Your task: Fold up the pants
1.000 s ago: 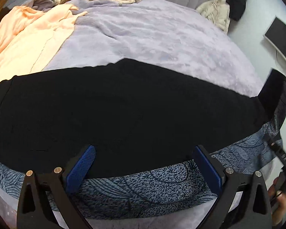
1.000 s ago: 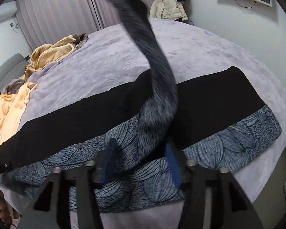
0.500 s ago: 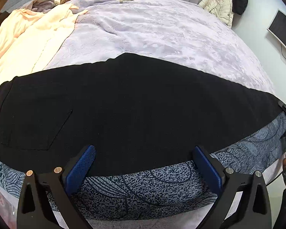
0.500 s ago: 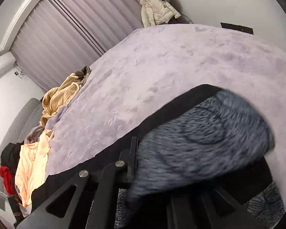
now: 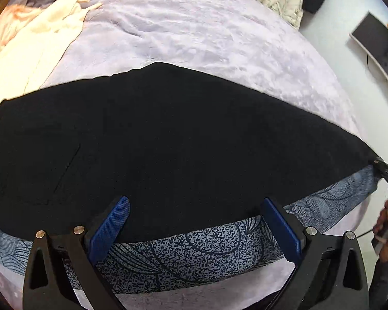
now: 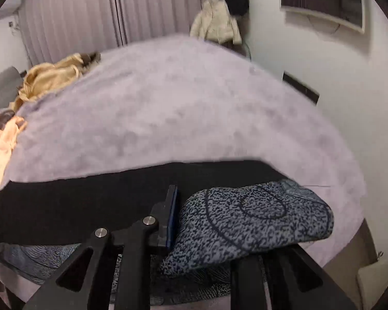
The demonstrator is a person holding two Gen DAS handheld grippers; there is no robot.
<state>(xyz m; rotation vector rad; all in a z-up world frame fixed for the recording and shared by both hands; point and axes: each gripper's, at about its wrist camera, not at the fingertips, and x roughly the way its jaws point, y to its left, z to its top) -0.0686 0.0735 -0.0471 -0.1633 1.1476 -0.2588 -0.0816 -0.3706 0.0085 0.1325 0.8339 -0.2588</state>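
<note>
The black pants (image 5: pixel 168 139) are lying spread flat across the bed (image 5: pixel 207 33), with the long axis running left to right. The fabric is appearing matte and dense, and a faint stitched pocket outline is showing near the left end in the left wrist view. A second garment, the patterned pants (image 5: pixel 199 253), is lying along the near edge of the black pants; its cloth is being shown as grey-blue with a fine black speckle and curved leaf-like line work. The bed is being covered by a lilac plush blanket (image 6: pixel 168 118) with a soft, slightly crushed nap.

The left gripper (image 5: pixel 196 222) is being held over the near edge of the black pants with its jaws spread wide. The blue textured pads (image 5: pixel 108 227) are standing well apart, and nothing is being gripped between them.

The right gripper (image 6: pixel 219 222) is being held at the right end of the garments. A bunched end of the patterned pants (image 6: pixel 251 219) is being carried in its jaws, draped over the right finger so that this finger is being hidden. Only the left pad (image 6: pixel 172 214) is being seen, pressed against the cloth, so the jaws are being closed on the fabric. The lifted end is hanging above the black pants (image 6: pixel 90 201).

An orange garment (image 5: pixel 25 46) and a tan striped garment (image 6: pixel 51 77) are lying bunched at the far left of the bed. A cream jacket (image 6: pixel 214 23) is sitting beyond the bed.
</note>
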